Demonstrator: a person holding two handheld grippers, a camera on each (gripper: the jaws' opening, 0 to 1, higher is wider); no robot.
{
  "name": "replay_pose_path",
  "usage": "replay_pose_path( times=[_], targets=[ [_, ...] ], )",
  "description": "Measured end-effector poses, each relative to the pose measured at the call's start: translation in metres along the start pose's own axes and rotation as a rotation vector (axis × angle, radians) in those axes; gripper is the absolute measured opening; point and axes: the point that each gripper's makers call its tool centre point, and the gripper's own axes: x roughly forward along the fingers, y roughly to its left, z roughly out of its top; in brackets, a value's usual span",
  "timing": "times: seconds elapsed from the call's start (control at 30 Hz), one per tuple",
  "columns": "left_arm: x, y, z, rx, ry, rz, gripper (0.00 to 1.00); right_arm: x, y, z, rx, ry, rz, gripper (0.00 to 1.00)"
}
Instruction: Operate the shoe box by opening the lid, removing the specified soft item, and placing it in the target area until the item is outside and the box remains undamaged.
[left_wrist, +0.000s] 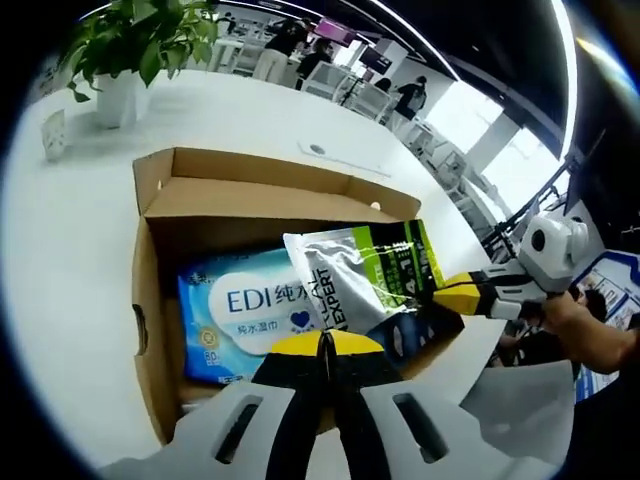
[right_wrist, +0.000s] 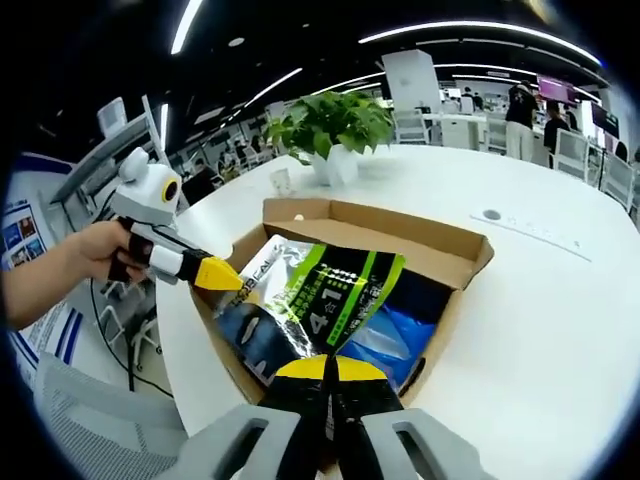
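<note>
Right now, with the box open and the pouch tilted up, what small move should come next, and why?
Probably lift the silver-and-green pouch a little higher, straight up and clear of the cardboard box. The right gripper looks shut on the pouch's edge, the flaps stand open, and the pouch's lower end sits inside the box over the wet wipes pack.

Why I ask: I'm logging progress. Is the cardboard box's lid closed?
No, the cardboard box stands open, flaps up, with a wipes pack and a foil pouch showing inside.
</note>
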Motion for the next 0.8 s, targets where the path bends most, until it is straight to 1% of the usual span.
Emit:
replay_pose_path(
  times=[0.17,0.37,0.6,0.8],
  targets=[
    [0.003,-0.011,0.008,0.017,-0.003,-0.006,0.00,-0.010,-0.008,0.003,0.013,-0.016,-0.011,0.00],
    [0.013,-0.029,0.013,0.037,0.003,-0.013,0.00,-0.026,-0.023,0.003,0.031,-0.031,-0.038,0.00],
    [0.029,-0.057,0.020,0.066,0.013,-0.033,0.00,-0.048,-0.044,-0.001,0.056,-0.046,-0.072,0.00],
    [0.044,-0.078,0.022,0.095,0.034,-0.052,0.00,-0.069,-0.063,-0.005,0.073,-0.057,-0.106,0.00]
  ],
)
